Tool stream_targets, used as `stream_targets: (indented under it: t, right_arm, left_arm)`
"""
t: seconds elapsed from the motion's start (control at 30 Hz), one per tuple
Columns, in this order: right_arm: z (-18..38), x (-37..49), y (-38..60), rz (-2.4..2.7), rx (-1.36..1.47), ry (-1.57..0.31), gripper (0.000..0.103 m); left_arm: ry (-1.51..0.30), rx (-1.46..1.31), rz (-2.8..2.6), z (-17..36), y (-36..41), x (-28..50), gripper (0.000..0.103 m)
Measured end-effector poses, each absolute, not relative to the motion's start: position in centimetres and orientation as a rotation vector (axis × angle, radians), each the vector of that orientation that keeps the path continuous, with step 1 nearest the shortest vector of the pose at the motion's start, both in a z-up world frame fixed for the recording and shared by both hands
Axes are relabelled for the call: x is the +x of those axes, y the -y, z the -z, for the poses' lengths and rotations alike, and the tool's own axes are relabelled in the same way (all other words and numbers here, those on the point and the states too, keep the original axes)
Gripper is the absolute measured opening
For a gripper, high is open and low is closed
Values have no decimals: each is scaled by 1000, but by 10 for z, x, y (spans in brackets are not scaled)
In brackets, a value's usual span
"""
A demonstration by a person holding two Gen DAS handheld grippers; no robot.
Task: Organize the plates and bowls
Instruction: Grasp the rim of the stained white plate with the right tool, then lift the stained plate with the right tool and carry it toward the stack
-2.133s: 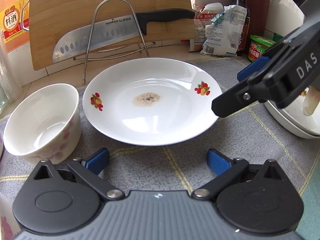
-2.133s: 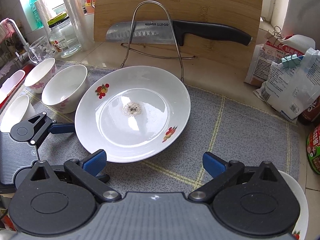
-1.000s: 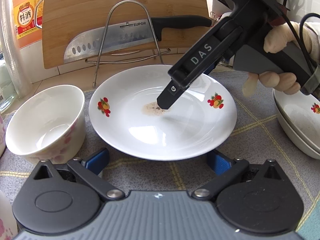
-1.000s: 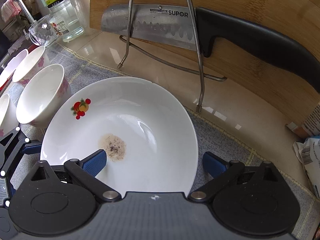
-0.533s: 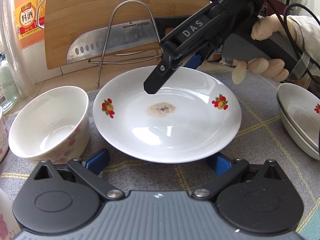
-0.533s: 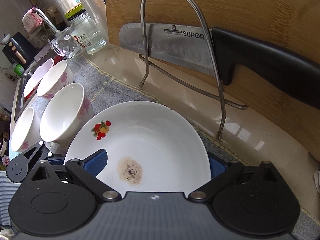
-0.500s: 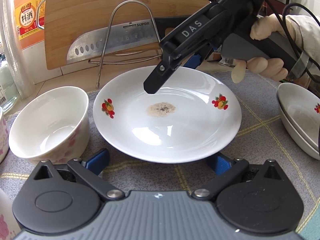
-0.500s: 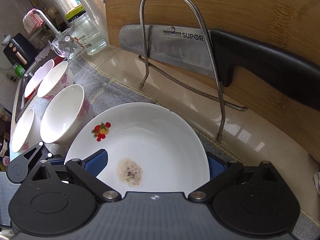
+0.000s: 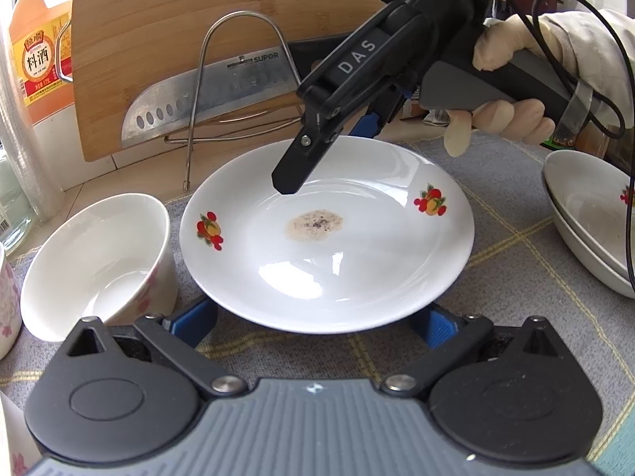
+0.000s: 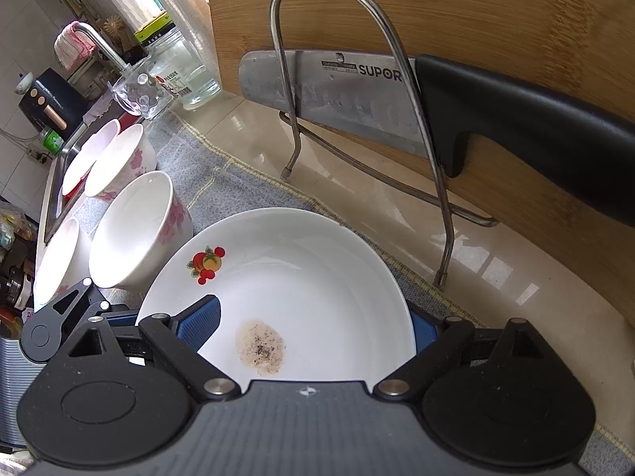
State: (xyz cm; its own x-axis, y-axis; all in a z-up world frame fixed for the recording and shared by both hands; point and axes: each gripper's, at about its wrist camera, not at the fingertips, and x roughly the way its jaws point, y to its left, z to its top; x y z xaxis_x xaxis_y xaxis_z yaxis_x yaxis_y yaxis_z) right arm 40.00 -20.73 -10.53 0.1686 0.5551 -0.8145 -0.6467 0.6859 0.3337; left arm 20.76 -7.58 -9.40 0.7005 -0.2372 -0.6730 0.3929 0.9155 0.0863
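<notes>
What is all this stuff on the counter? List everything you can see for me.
plate: one, white with fruit prints and a brown speckled smear, middle of the grey mat
bowls: four, white with pink flowers, left of the plate
stacked dishes: white, count unclear, far right
cutting board: one, wooden, upright behind the plate
knife: one, steel blade, black handle, against the board
wire rack: one, metal, before the board
bottle: one, orange label, back left
glass jar: one, clear, back left
left gripper: jaws apart, either side of the plate's near rim
right gripper: jaws closing around the plate's far rim
hand: one, gloved, holding the right gripper
</notes>
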Motion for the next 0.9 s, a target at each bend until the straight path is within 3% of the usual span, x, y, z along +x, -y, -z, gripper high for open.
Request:
stream_targets:
  t: [0.9]
  right_arm:
    - [108, 387, 214, -852, -36, -1152, 99]
  left_arm:
    - [-695, 267, 417, 96, 68, 199, 103]
